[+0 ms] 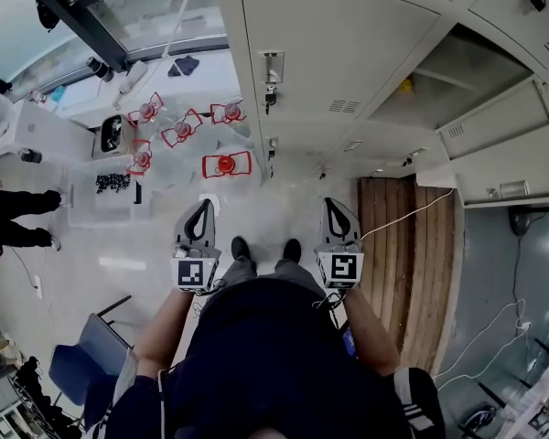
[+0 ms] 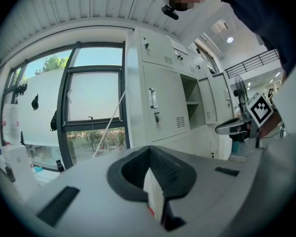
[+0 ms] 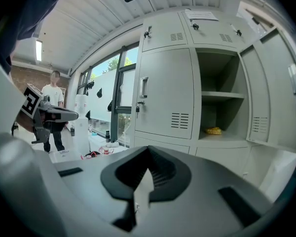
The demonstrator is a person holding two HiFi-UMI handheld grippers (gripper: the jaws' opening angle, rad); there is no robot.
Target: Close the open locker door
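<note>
The grey locker bank stands ahead of me. One compartment is open, its door swung out to the right, and a small yellow thing lies on its lower shelf. The head view shows that opening and its door at the upper right. From the left gripper view the open compartment is further off to the right. My left gripper and right gripper are held side by side, well short of the lockers. Both are shut and hold nothing.
Several red-and-clear objects lie by a white table near the window. A wooden pallet is on the floor at the right, with cables beyond. A person stands at the left; a blue chair is behind.
</note>
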